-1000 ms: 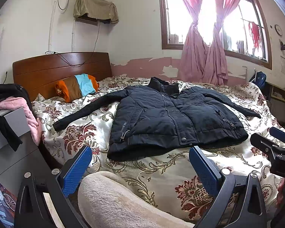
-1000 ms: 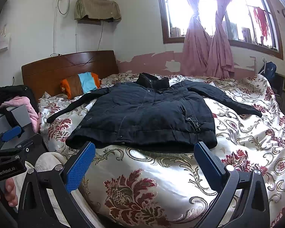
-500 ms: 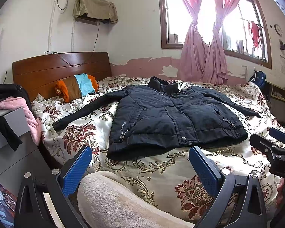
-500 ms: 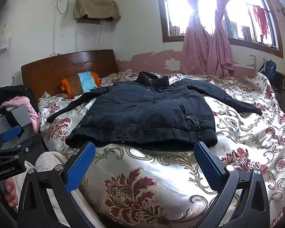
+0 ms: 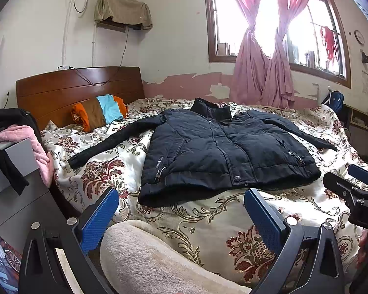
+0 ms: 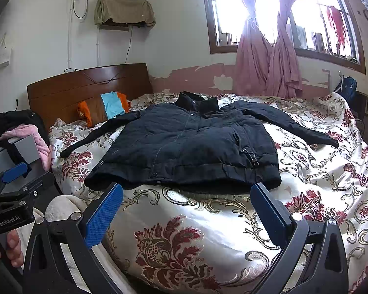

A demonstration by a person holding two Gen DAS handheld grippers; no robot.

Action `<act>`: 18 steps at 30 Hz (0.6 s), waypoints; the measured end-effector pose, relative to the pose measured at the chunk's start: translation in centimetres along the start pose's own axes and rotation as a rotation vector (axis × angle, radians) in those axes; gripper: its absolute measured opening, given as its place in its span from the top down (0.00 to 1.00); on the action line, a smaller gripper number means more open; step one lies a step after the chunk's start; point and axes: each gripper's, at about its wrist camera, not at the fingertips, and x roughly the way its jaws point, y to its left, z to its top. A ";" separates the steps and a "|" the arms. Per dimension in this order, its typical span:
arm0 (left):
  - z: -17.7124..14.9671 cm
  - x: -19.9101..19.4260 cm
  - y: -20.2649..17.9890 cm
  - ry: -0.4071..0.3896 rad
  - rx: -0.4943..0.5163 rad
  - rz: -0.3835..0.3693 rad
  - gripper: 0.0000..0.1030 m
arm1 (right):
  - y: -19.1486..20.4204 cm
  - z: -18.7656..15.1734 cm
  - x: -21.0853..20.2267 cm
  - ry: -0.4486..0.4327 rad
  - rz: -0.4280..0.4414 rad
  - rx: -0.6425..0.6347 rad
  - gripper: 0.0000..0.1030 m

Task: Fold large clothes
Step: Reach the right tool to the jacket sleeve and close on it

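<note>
Lying flat on the bed (image 5: 208,220), the black jacket (image 5: 223,152); left gripper (image 5: 179,208) and right gripper (image 6: 186,201) both spread, empty.

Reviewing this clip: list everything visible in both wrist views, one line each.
jacket: one, dark navy, spread flat on the bed, front up, sleeves out, collar toward the window.
bedspread: one, cream with red floral print, covering the bed.
headboard: one, brown wood, far left end of the bed.
pillow: one, orange, brown and light blue stripes, against the headboard.
curtains: two, pink, tied back at the window.
pink and black clothes: a pile, on the grey cabinet at left.
backpack: one, blue, hanging by the far right wall.
fleece cloth: cream, near bed edge.
left gripper: fingers blue-padded, open, empty.
right gripper: fingers blue-padded, open, empty.
</note>
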 end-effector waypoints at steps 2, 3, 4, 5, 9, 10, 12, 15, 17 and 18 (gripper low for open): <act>0.0 0.1 0.1 0.010 -0.002 -0.016 0.00 | -0.1 -0.1 0.5 0.020 -0.001 0.006 0.01; -0.1 0.3 0.1 0.023 -0.005 -0.026 0.00 | -0.2 -0.1 0.7 0.030 -0.005 0.010 0.01; -0.7 1.1 -0.1 0.037 -0.006 -0.033 0.00 | -0.4 -0.2 1.2 0.046 -0.013 0.016 0.01; -1.0 1.6 -0.2 0.059 -0.008 -0.035 0.00 | -0.6 -0.1 1.7 0.063 -0.021 0.022 0.01; -1.8 4.3 -0.3 0.164 -0.024 -0.058 0.00 | -2.2 0.4 4.2 0.130 -0.038 0.058 0.01; -1.4 4.5 -0.3 0.178 -0.025 -0.063 0.00 | -3.0 0.5 5.0 0.142 -0.025 0.079 0.01; -1.0 6.1 -0.4 0.211 -0.022 -0.088 0.00 | -4.5 0.7 6.1 0.150 -0.011 0.116 0.01; 0.4 8.4 -0.9 0.223 -0.003 -0.093 0.00 | -6.9 1.4 7.6 0.142 -0.053 0.126 0.01; 1.8 9.7 -1.4 0.217 0.005 -0.090 0.00 | -8.5 1.9 8.5 0.131 -0.089 0.128 0.01; 2.7 10.5 -1.7 0.211 0.006 -0.093 0.00 | -9.5 2.2 9.0 0.126 -0.105 0.136 0.01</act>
